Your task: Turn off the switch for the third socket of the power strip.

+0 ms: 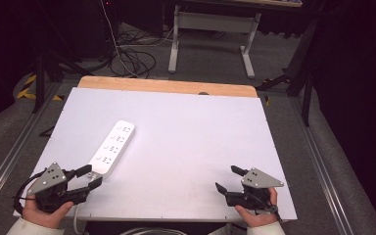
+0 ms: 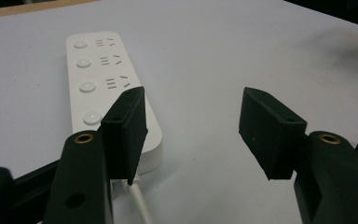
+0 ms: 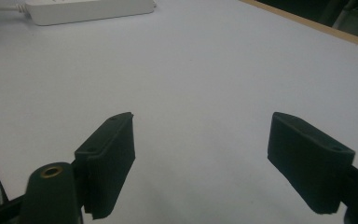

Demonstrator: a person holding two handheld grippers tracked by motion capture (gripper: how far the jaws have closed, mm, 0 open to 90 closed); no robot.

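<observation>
Power strip (image 1: 111, 148), white, lies slantwise on the left half of the white table (image 1: 191, 142), its near end close to the front edge and just beside the left gripper (image 1: 92, 176). To its right the tabletop is bare across to the right edge, with a wooden strip (image 1: 166, 86) along the far side. The right gripper (image 1: 226, 178) sits near the front right corner, well apart from the strip.

In the left gripper view the strip (image 2: 107, 88) shows its round buttons and socket slots, and a white cord (image 2: 140, 200) leaves its near end beside the left jaw; the high view gives these only as small dark marks. In the right gripper view the strip (image 3: 86, 10) appears far off at the top left, side on.

Left gripper (image 2: 193, 135): jaws spread wide, nothing between them, one jaw overlapping the strip's near corner in the picture, though contact cannot be judged. Right gripper (image 3: 200, 163): jaws equally wide apart, holding nothing, over bare table
</observation>
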